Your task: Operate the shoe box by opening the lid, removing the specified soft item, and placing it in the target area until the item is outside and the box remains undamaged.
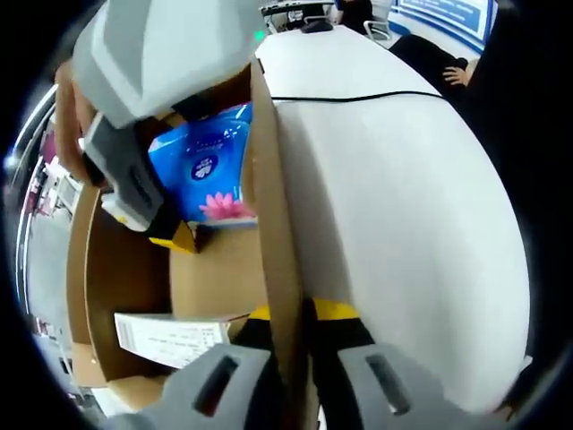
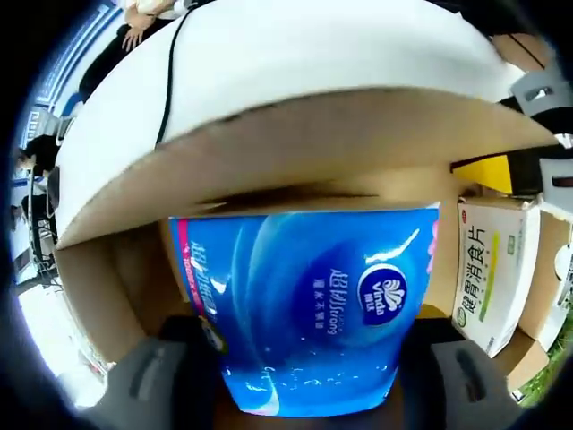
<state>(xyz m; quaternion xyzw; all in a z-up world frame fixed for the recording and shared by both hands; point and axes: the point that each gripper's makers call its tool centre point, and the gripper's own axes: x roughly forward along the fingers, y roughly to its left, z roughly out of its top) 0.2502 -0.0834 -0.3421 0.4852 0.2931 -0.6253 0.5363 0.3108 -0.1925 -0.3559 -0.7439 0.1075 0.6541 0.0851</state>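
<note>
The shoe box (image 1: 125,278) is brown cardboard inside, and its lid (image 1: 273,224) stands raised, white on the outside. My left gripper (image 1: 300,381) is shut on the lid's cardboard edge, one jaw on each side. Inside the box lies a blue soft tissue pack (image 1: 210,161) with a pink flower print. My right gripper (image 1: 148,202) reaches down into the box from the upper left. In the right gripper view the blue tissue pack (image 2: 313,313) sits between the jaws of my right gripper (image 2: 309,385), which is shut on it under the raised lid (image 2: 295,125). The left gripper (image 2: 542,98) shows at the upper right.
A white carton with green print (image 2: 488,269) lies in the box beside the pack. A printed paper slip (image 1: 170,336) lies near the front. A black cable (image 1: 358,97) crosses the white table (image 1: 421,233). A person's hand (image 1: 457,73) rests at the far edge.
</note>
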